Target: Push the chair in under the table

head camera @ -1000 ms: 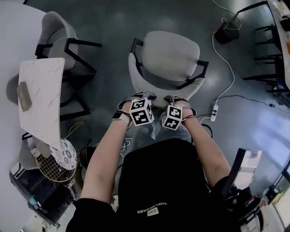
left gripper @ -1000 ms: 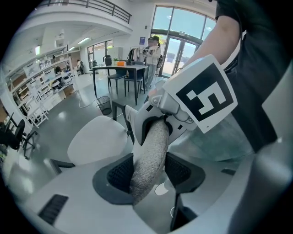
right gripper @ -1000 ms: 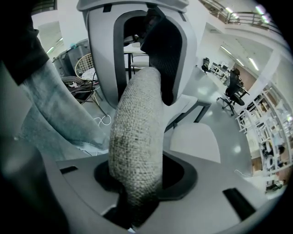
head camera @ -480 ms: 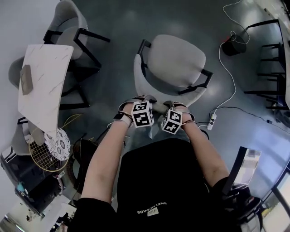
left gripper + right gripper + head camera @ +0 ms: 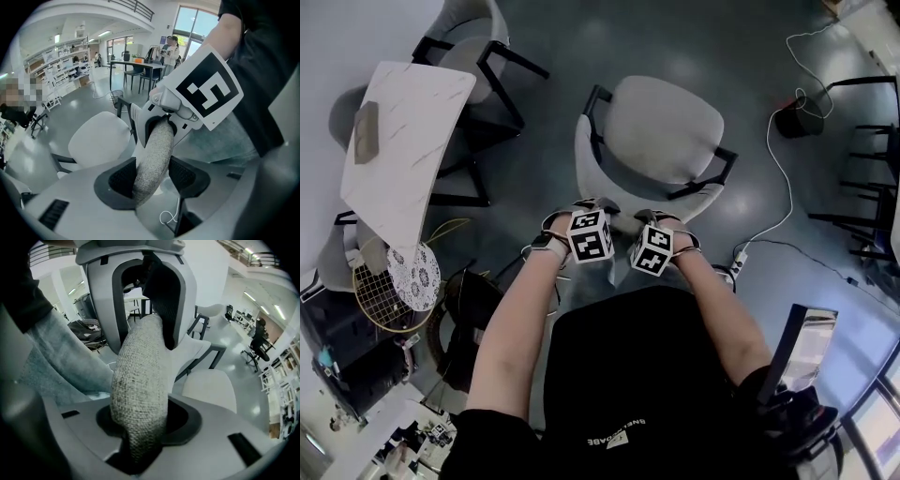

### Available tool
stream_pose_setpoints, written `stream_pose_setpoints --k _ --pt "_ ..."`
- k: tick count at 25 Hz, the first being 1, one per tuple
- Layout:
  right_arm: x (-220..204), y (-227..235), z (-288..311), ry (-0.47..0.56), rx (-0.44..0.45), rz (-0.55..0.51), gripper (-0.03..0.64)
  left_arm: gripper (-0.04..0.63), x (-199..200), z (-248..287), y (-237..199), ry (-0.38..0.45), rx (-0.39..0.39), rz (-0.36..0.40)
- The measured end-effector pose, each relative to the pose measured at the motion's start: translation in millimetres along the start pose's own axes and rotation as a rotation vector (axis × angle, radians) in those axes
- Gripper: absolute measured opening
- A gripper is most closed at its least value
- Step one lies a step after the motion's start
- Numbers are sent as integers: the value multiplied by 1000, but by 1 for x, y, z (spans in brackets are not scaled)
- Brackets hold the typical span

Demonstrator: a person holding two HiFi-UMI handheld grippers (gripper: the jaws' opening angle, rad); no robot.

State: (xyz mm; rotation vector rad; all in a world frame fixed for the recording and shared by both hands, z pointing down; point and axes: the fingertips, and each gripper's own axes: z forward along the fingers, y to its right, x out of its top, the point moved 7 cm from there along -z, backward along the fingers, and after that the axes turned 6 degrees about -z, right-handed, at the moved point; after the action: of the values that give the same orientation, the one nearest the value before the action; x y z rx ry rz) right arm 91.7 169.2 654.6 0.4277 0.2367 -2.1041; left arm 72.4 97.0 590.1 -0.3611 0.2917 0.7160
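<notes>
My left gripper and right gripper each clamp the backrest of the chair, which stands well apart from the table; I should push evenly with both hands, steering it toward that tabletop

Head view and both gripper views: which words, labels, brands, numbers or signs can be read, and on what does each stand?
Black shirt: a line of white print, upside down, too small to read.
Left gripper and right gripper: their cubes bear black-and-white square patterns, no letters.
No other text is readable.
</notes>
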Motion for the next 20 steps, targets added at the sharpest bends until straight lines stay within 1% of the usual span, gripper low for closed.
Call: stream_pose_setpoints --k 4,11,15,20 --pt "11 0 5 6 52 -53 144 212 -12 -6 1 12 23 -56" --pt "37 -6 14 10 107 -158 146 212 -41 -17 9 29 67 -156" --pt "52 -12 23 10 130 -235 144 212 -61 -23 17 45 93 -232" --pt "72 -18 26 21 169 -328 143 212 -82 -34 28 83 137 -337"
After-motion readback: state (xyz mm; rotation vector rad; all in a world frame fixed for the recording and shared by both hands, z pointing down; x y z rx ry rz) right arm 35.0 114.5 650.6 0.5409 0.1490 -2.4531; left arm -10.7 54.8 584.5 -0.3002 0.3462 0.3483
